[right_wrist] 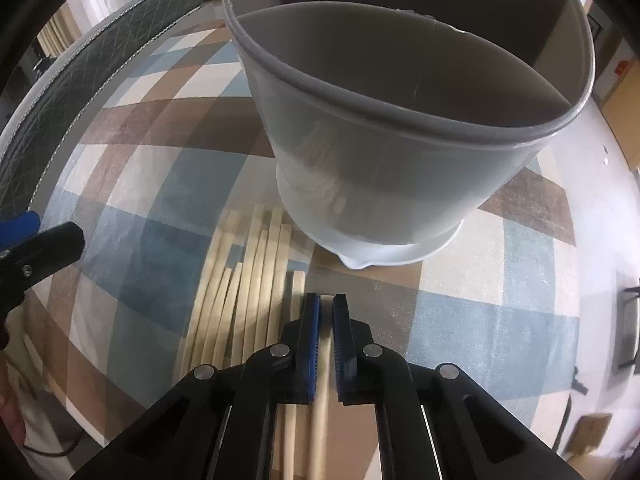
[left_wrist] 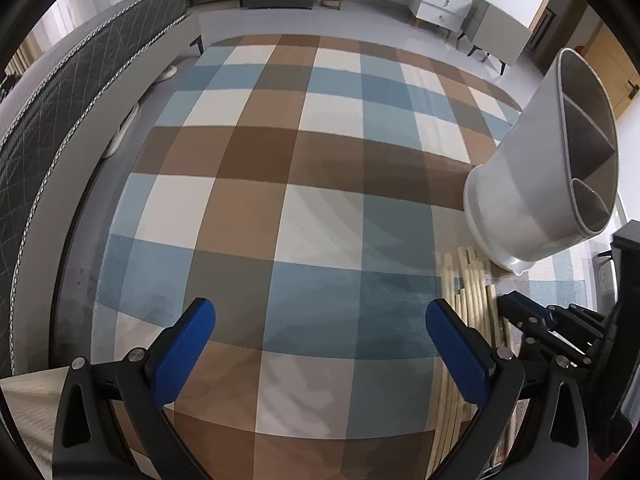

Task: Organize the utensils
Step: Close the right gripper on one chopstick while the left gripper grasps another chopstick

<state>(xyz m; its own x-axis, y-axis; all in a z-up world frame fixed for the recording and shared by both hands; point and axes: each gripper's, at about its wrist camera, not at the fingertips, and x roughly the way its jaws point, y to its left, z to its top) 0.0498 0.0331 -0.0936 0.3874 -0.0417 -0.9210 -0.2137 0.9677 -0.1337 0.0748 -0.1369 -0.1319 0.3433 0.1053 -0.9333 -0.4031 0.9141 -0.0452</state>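
One pale wooden chopstick point(right_wrist: 322, 380) is pinched between the blue pads of the right gripper point(right_wrist: 326, 344), at the near right edge of the chopstick bundle point(right_wrist: 244, 288) that lies on the checked cloth point(right_wrist: 480, 264) just in front of the white divided holder point(right_wrist: 384, 152). The stick looks light, stiff and smooth, so it may pivot in a grip taken away from its middle. The left gripper point(left_wrist: 320, 344) hangs released to the left of the holder, well apart from the bundle, with nothing between its pads. The holder stands upright, its compartments apparently empty, its rim high above the cloth; the stick would need lifting clear before tipping in. Open cloth surrounds the holder on the sides in view.
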